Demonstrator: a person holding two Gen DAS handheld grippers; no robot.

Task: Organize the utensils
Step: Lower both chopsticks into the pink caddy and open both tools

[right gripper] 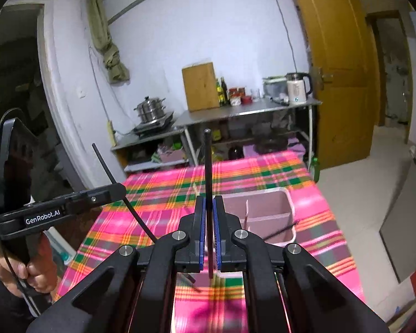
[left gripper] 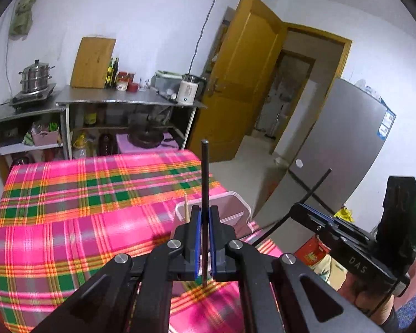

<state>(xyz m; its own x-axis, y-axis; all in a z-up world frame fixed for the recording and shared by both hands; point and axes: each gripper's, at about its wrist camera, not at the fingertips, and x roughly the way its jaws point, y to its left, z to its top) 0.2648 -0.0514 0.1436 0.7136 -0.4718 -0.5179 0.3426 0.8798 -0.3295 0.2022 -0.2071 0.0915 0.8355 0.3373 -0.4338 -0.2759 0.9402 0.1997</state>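
**Each gripper pinches one black chopstick above the plaid table**

A black chopstick (left gripper: 205,194) stands upright between the pads of the left gripper (left gripper: 204,222), whose jaws are pressed onto it. The right gripper (right gripper: 208,216) likewise clamps a second black chopstick (right gripper: 208,183), pointing up. Just ahead of both grippers sits a pink divided bin (right gripper: 287,208) holding a pale stick (left gripper: 185,208). Beneath lies the plaid tablecloth (left gripper: 83,208). A hand (right gripper: 27,266) grips the left tool's handle.

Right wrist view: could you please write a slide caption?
Right gripper shut on a black chopstick above the pink bin on a plaid tablecloth.
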